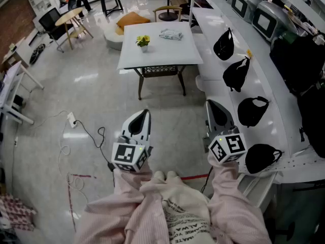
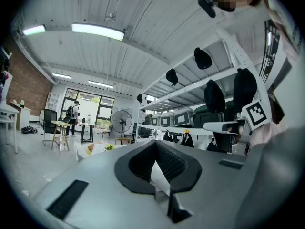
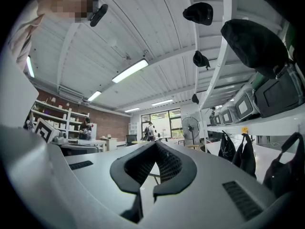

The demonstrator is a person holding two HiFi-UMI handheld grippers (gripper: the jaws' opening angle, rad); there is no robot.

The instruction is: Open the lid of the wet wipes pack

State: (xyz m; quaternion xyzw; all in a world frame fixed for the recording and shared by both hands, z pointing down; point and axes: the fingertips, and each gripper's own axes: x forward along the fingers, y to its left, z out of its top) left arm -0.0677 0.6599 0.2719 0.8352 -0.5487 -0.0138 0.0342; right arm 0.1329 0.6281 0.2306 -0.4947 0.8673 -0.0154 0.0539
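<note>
The wet wipes pack (image 1: 171, 34) lies flat on the far right part of a white square table (image 1: 172, 55), next to a small pot of yellow flowers (image 1: 142, 41). I stand well back from that table. My left gripper (image 1: 145, 112) and right gripper (image 1: 209, 104) are held level in front of me over the floor, side by side, both pointing toward the table. In each gripper view the black pads meet at the tips, left gripper (image 2: 155, 146) and right gripper (image 3: 156, 146), with nothing between them. The pack does not show in either gripper view.
A long white shelf (image 1: 264, 105) with several black caps (image 1: 237, 73) runs along my right, close to the right gripper. A power strip and cable (image 1: 72, 120) lie on the floor to the left. A wooden chair (image 1: 167, 9) stands behind the table.
</note>
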